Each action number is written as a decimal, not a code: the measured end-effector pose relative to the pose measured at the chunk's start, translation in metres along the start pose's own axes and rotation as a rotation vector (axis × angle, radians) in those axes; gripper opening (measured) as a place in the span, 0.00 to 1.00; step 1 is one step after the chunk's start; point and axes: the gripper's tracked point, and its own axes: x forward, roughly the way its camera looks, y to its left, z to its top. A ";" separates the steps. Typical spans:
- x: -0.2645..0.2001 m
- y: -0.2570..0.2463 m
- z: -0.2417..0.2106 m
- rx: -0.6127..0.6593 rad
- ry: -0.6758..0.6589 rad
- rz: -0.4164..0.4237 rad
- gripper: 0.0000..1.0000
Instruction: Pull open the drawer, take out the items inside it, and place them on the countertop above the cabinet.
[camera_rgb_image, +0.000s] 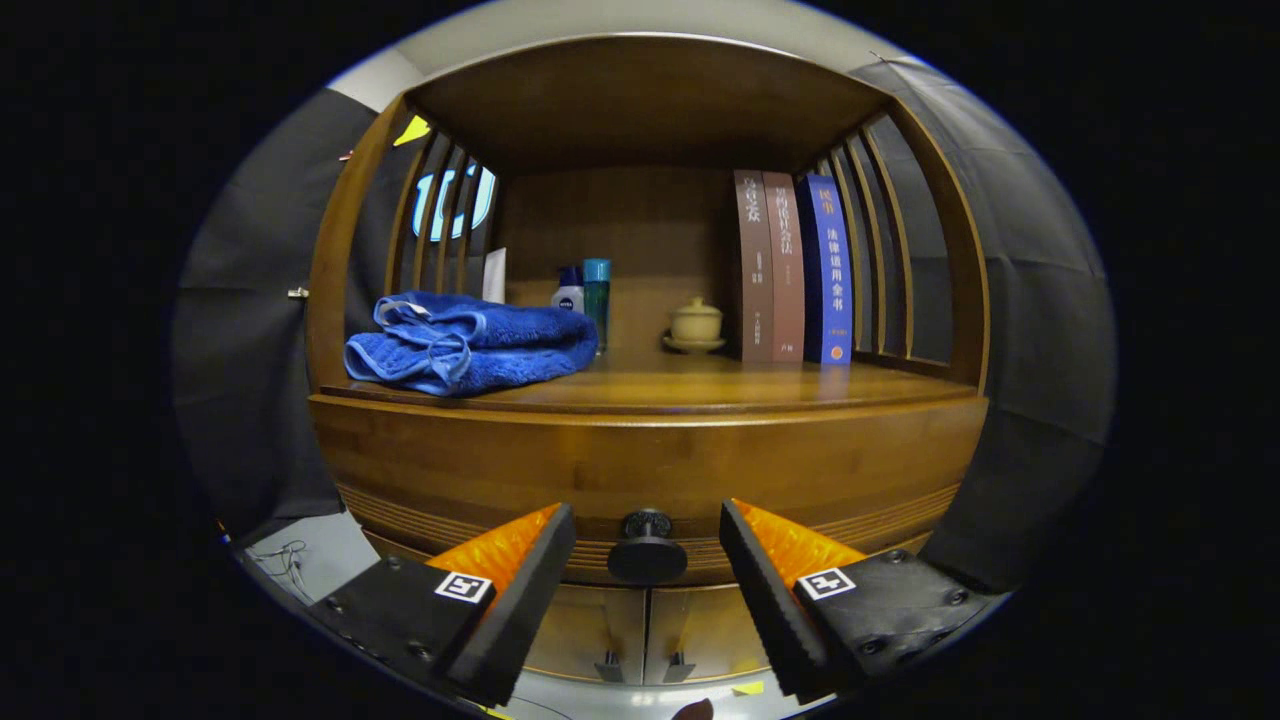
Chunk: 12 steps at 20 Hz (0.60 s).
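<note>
A wooden cabinet fills the view, with its drawer front (650, 470) closed below the countertop (700, 385). A dark round knob (647, 548) sticks out of the drawer's middle. My gripper (647, 545) is open, and the knob sits between the two fingertips without either one touching it. The inside of the drawer is hidden.
On the countertop lie a folded blue towel (465, 342) at the left, two small bottles (585, 295) behind it, a lidded ceramic cup (696, 325) on a saucer, and three upright books (795, 268) at the right. Slatted sides and a wooden roof enclose the shelf. Two cabinet doors (645, 630) sit below the drawer.
</note>
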 end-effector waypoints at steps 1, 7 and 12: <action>0.005 -0.001 -0.004 0.005 0.014 -0.004 0.82; 0.005 -0.002 -0.009 0.009 0.015 0.003 0.30; 0.002 -0.001 -0.009 0.024 0.034 0.007 0.30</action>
